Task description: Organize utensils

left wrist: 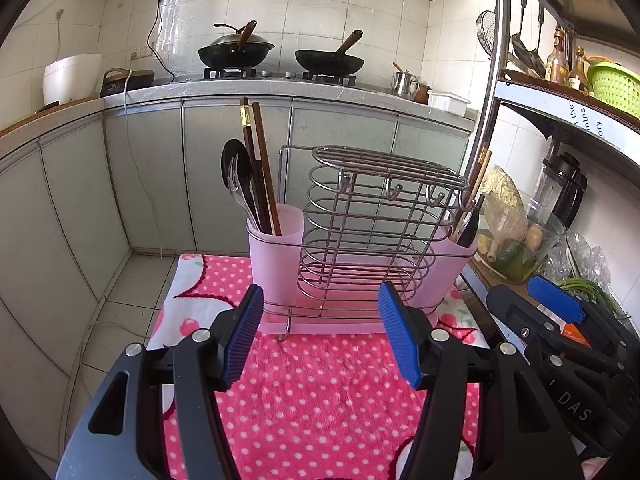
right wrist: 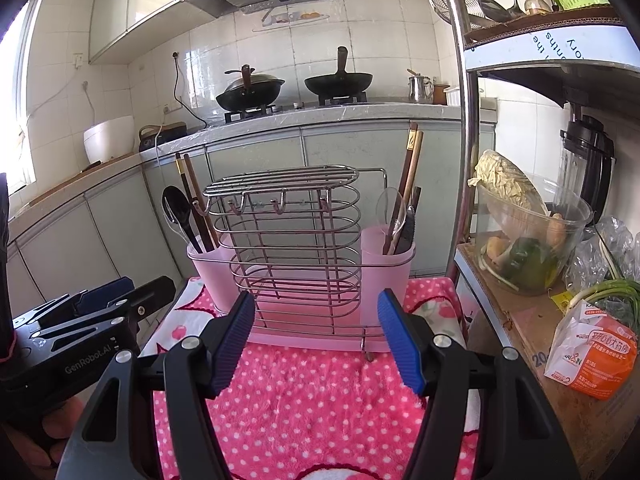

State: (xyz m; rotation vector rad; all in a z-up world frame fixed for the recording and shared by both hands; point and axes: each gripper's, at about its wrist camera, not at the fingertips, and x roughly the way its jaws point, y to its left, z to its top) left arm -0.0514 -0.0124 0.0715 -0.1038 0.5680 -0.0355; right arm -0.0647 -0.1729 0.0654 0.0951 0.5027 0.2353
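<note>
From the left wrist, the left gripper (left wrist: 320,332) hangs with fingers spread, nothing between them; the wire utensil rack (left wrist: 360,232) stands straight ahead on the pink dotted towel (left wrist: 320,392), chopsticks (left wrist: 258,168) upright in its left pink cup (left wrist: 276,236).

From the right wrist, the right gripper (right wrist: 318,336) is likewise apart and empty, the rack just beyond its tips, a second cup (right wrist: 386,272) ahead to its right.

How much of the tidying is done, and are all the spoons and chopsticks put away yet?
Looks nearly done: brown chopsticks and a black spoon stand in the left pink cup, and more utensils stand in the right pink cup. Nothing is in hand: the left gripper and right gripper are open and empty. No loose utensils show on the pink dotted towel.
</note>
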